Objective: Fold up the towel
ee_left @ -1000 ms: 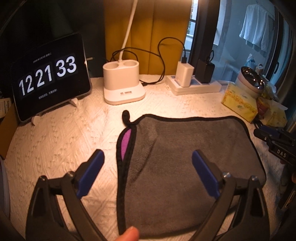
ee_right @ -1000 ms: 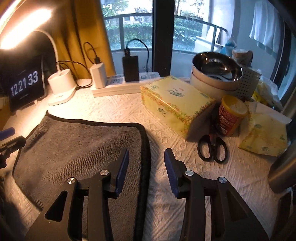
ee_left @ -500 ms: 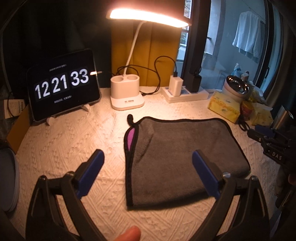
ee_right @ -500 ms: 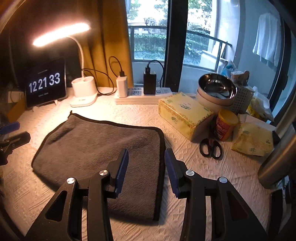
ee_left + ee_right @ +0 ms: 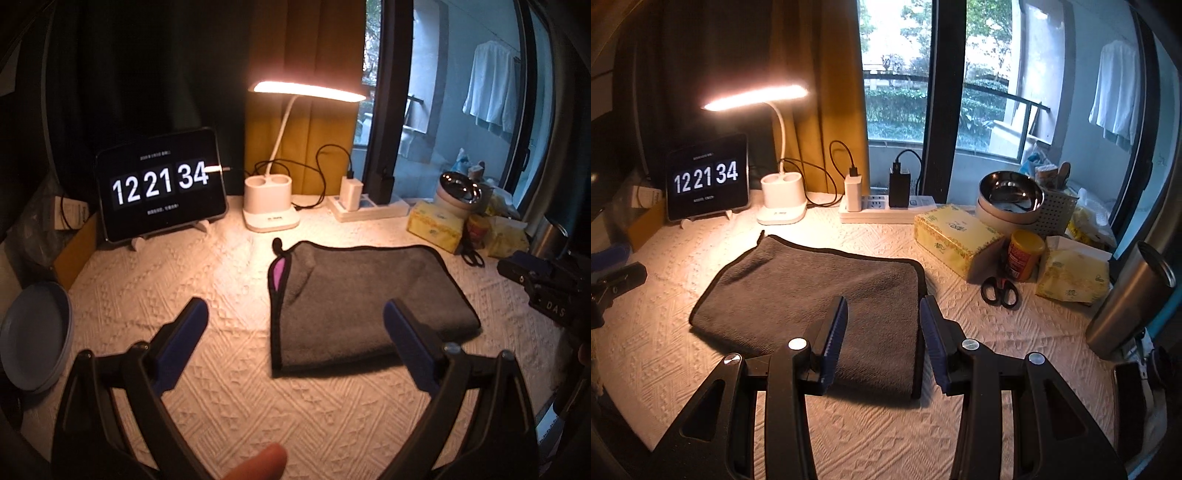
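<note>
A grey towel (image 5: 362, 299) with black trim lies folded flat on the white textured tablecloth (image 5: 207, 280). A purple inner side shows at its back left corner. It also shows in the right wrist view (image 5: 812, 291). My left gripper (image 5: 295, 328) is wide open and empty, above the table in front of the towel's left edge. My right gripper (image 5: 882, 325) is open and empty, above the towel's front right corner. Each gripper shows at the edge of the other's view.
At the back stand a tablet clock (image 5: 162, 188), a lit desk lamp (image 5: 271, 210) and a power strip (image 5: 886, 210). Right of the towel are a yellow tissue box (image 5: 956, 240), scissors (image 5: 999, 288), a jar, stacked bowls and a steel tumbler (image 5: 1130, 299). Grey plates (image 5: 35, 332) sit at the left.
Both grippers have drawn back and up from the towel, so more of the table and the lamp shows. The towel lies still. The jaws have kept their openings.
</note>
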The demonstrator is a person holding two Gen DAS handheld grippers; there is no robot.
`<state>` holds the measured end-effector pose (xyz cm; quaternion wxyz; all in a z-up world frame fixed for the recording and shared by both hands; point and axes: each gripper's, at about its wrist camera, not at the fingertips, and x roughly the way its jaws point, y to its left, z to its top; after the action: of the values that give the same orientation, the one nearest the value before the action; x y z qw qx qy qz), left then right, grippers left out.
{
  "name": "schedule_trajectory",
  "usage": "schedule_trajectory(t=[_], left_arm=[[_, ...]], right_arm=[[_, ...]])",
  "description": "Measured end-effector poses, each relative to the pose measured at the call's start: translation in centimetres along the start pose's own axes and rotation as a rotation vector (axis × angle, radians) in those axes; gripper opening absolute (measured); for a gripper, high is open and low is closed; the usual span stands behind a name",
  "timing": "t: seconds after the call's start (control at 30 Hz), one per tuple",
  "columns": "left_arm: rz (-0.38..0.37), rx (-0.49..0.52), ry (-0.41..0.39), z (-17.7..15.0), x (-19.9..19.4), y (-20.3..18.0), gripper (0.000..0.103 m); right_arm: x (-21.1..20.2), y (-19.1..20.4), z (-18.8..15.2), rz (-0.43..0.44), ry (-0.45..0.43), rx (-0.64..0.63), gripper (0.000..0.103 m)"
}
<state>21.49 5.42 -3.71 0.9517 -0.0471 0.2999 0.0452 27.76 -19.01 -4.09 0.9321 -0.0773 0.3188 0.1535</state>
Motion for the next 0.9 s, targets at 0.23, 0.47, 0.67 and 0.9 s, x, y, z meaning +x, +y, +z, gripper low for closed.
schedule_trajectory(t=[0.23,0.47,0.67,0.9], left_arm=[[0.004,-0.006,-0.069,-1.2,-3.6,0.1,0.097],[0.007,0.005,-0.148,-2.2,-7.2,0.0,0.097],[0.008,0.003,-0.205,-3.0,-9.8,0.1,0.097],[-0.01,0.003,-0.289,-3.9,-12.8,0.5,0.097]], right_arm=[[-3.5,1.1,-0.5,0.003,-0.052,-0.008,0.043],[-7.4,2.3,-1.3,0.015,-0.107,-0.023,0.043],[-10.3,3.2,-1.8,0.01,-0.152,-0.031,0.043],[-13.7,3.7,-2.6,-0.008,-0.221,-0.038,0.044]])
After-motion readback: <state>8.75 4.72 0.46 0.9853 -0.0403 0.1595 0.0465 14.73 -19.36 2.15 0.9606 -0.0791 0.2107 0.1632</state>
